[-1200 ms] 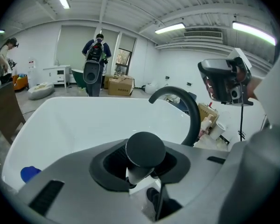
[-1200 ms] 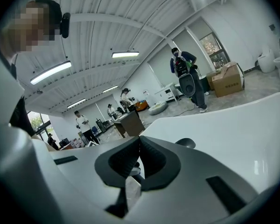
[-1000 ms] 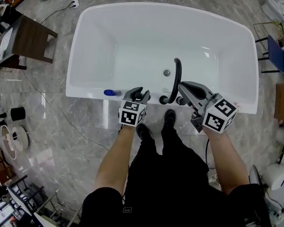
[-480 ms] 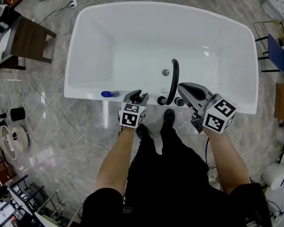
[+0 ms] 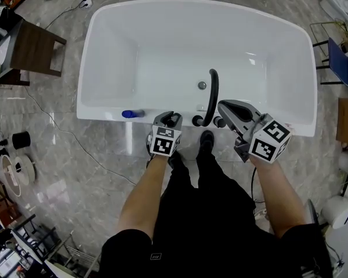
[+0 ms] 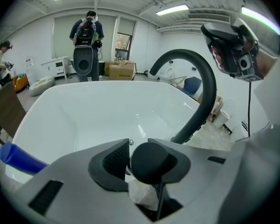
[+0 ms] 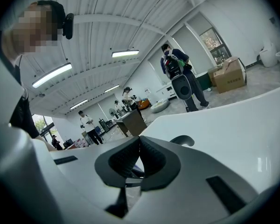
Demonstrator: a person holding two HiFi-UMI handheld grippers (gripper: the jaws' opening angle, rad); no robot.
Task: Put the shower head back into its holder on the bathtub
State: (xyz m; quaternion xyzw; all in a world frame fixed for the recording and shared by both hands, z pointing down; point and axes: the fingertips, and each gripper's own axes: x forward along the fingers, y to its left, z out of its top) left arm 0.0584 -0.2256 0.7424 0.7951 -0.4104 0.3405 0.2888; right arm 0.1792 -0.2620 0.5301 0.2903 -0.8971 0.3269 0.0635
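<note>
On grey marbled flooring [image 5: 75, 167] sits a white bathtub [image 5: 162, 45].

Head view: both forearms are bare and reach up from 6 o'clock.

Left forearm [image 5: 142, 196]: runs toward 12 o'clock. The left claw [image 5: 169, 119] points to 12 o'clock and tilts steeply downward, with its marker cube [image 5: 164, 142] facing the camera. In the left gripper view, its jaws stand part open around the rounded end of a black shower head [image 6: 151, 162], which sits against the right pad and close to the left.

Right forearm [image 5: 272, 196]: runs toward 11 o'clock. The right claw [image 5: 223, 106] lies at 3 o'clock of the left claw and points to 10 o'clock, nearly level. In the right gripper view, its pads meet with nothing between them.
</note>
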